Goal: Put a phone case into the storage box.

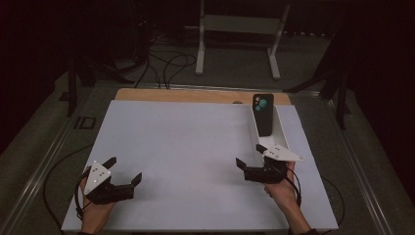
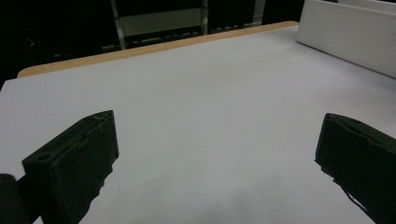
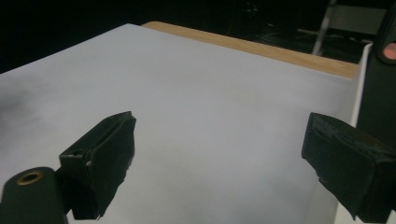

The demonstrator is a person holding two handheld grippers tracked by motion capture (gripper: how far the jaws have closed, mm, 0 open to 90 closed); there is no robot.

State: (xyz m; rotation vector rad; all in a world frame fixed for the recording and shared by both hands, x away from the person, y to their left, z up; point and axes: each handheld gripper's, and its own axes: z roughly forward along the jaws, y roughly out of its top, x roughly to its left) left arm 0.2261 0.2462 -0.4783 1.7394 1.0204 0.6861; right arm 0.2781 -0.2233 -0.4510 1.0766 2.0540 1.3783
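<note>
The high view shows the whole white board [image 1: 195, 156] and both grippers on it. The left gripper [image 1: 125, 172] is at about 8 o'clock on the board, and the right gripper [image 1: 250, 155] is at about 4 o'clock. Both have their jaws wide apart and hold nothing. A dark phone [image 1: 263, 115] leans up in a white tray [image 1: 283, 131] at about 2 o'clock, just past the right gripper. The high view shows the phone's round blue-green spots. The right gripper view shows the phone [image 3: 379, 84] as a dark strip at 3 o'clock, with a reddish spot near the top, and the jaws of the right gripper [image 3: 219, 154] stand wide over bare board. The left gripper view shows the tray [image 2: 345, 37] as a plain white wall at 2 o'clock, and the left gripper [image 2: 217, 154] is wide there too. The middle of the board is bare, so there is lots of room between the two grippers. The right gripper is close to the tray's near end and close to the board's right edge. The left gripper is near the left front corner. A strip of wood [image 1: 195, 95] shows along the far edge at 12 o'clock. The room is dark. A white frame [image 1: 240, 34] stands on the floor behind the table, and black cables [image 1: 166, 63] lie near it.
</note>
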